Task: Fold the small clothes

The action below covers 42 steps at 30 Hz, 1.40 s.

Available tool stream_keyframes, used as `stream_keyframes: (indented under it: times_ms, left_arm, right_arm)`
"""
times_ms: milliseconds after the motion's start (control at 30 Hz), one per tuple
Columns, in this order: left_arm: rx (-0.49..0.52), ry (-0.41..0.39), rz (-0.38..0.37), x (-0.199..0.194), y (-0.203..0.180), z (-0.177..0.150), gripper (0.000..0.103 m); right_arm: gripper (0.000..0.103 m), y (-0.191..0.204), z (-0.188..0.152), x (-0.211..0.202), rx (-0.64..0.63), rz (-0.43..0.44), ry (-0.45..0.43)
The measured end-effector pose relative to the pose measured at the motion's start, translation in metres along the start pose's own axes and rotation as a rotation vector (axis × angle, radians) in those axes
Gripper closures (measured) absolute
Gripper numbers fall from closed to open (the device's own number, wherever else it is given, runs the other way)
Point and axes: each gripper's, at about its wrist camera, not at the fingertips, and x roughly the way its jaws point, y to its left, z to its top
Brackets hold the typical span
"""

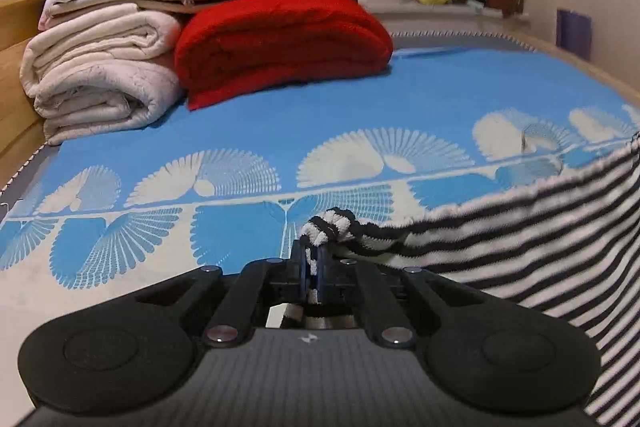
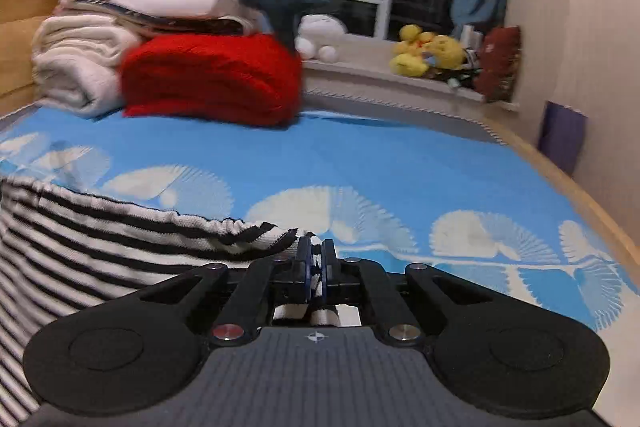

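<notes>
The left gripper [image 1: 314,259] is pinched tight on one bunched corner of the black-and-white striped garment [image 1: 520,239], and the right gripper [image 2: 316,259] is pinched tight on its other corner [image 2: 120,251]. The striped cloth hangs stretched between them, just above the blue bed cover [image 1: 360,99] with white fan shapes. Far back sit a folded red blanket [image 1: 280,39] and cream blankets [image 1: 100,75].

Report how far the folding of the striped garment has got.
Done: both corners are gripped. The left gripper is shut on one bunched corner of the black-and-white striped garment, the right gripper on another. In hand: its edge hangs stretched between them above the blue bedspread. Left: no fold shows yet; it still has to be laid down and folded.
</notes>
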Motion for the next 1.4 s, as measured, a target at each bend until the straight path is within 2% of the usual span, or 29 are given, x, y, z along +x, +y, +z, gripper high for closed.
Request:
stream_keyframes:
  times_ms: [133, 233, 367, 433, 467, 500, 567, 633, 700, 833, 967, 1033, 1100, 1167, 1300, 1400]
  left_arm:
    - [-0.058, 0.051, 0.021, 0.028, 0.004, 0.003, 0.098]
    - [-0.113, 0.092, 0.005, 0.049, 0.011, 0.002, 0.098]
    - [-0.106, 0.165, -0.002, 0.076, 0.005, -0.006, 0.097]
    - [-0.101, 0.235, -0.012, 0.093, 0.002, -0.013, 0.091]
    - [-0.100, 0.274, -0.011, 0.099, 0.001, -0.016, 0.085]
    - [-0.099, 0.304, -0.002, 0.101, 0.001, -0.017, 0.075]
    - [-0.103, 0.316, 0.001, 0.097, 0.003, -0.014, 0.064]
    - [-0.129, 0.322, -0.035, 0.084, 0.010, -0.008, 0.032]
    - [-0.142, 0.302, -0.061, 0.061, 0.018, -0.003, 0.023]
    - [-0.128, 0.218, -0.079, -0.001, 0.038, -0.005, 0.023]
    - [-0.230, 0.228, -0.144, -0.058, 0.067, -0.030, 0.029]
    - [-0.268, 0.272, -0.170, -0.076, 0.076, -0.052, 0.046]
    - [-0.292, 0.340, -0.177, -0.082, 0.082, -0.074, 0.059]
    - [-0.279, 0.421, -0.164, -0.077, 0.083, -0.087, 0.061]
    - [-0.257, 0.543, -0.143, -0.062, 0.084, -0.106, 0.061]
    - [-0.288, 0.589, -0.148, -0.054, 0.085, -0.115, 0.059]
  right_arm:
    - [0.100, 0.019, -0.003, 0.035, -0.057, -0.034, 0.071]
    - [0.100, 0.025, -0.007, 0.058, -0.063, -0.053, 0.124]
    - [0.099, 0.034, -0.022, 0.091, -0.081, -0.075, 0.224]
    - [0.096, 0.038, -0.035, 0.110, -0.094, -0.069, 0.313]
    - [0.093, 0.039, -0.041, 0.117, -0.092, -0.058, 0.359]
    - [0.086, 0.041, -0.046, 0.121, -0.088, -0.049, 0.390]
    - [0.078, 0.044, -0.047, 0.120, -0.108, -0.075, 0.379]
    - [0.064, 0.038, -0.040, 0.113, -0.075, -0.077, 0.384]
    - [0.059, 0.028, -0.032, 0.096, -0.008, -0.053, 0.371]
    - [0.055, -0.004, -0.023, 0.039, 0.122, -0.018, 0.355]
    - [0.053, -0.037, -0.033, -0.029, 0.252, 0.016, 0.353]
    - [0.053, -0.046, -0.052, -0.056, 0.309, 0.032, 0.384]
    - [0.053, -0.050, -0.074, -0.067, 0.354, 0.039, 0.500]
    - [0.053, -0.049, -0.090, -0.072, 0.396, 0.063, 0.578]
    - [0.052, -0.041, -0.110, -0.071, 0.336, 0.048, 0.662]
    - [0.049, -0.041, -0.123, -0.065, 0.340, 0.046, 0.727]
